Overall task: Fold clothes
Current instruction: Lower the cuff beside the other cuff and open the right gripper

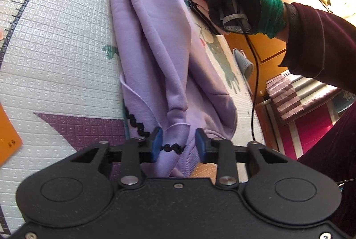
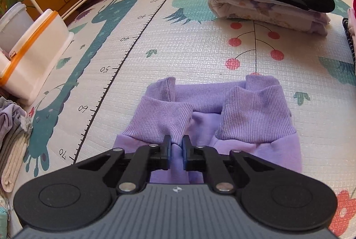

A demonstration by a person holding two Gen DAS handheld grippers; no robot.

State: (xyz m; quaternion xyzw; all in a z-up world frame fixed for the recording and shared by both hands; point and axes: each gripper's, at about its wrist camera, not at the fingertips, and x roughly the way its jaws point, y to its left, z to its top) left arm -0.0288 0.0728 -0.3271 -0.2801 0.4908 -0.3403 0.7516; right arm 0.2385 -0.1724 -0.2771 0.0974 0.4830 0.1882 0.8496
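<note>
**Lilac garment stretched between two tongs on the play mat**

The patterned play mat (image 2: pixel 178 38) fills most of both views, its printed ruler line running from 7 o'clock up to 12 in the right wrist view. On it lies the lilac garment (image 1: pixel 155 38), bunched lengthwise from 12 o'clock down to 6 in the left wrist view. At 1 o'clock in the right wrist view sits a stack of folded clothes (image 2: pixel 267 5) with a black piece on top, well apart from the garment. A white storage box with an orange rim (image 2: pixel 37 49) stands at 9 o'clock, off the mat's edge.

The left tongs (image 1: pixel 178 141) stand partly apart, with a fold of the garment's black-trimmed end bunched between the blue pads. The right tongs (image 2: pixel 176 145) are pressed together on a ribbed cuff (image 2: pixel 169 118); a second cuff (image 2: pixel 255 112) lies just beside it at 3 o'clock.
</note>
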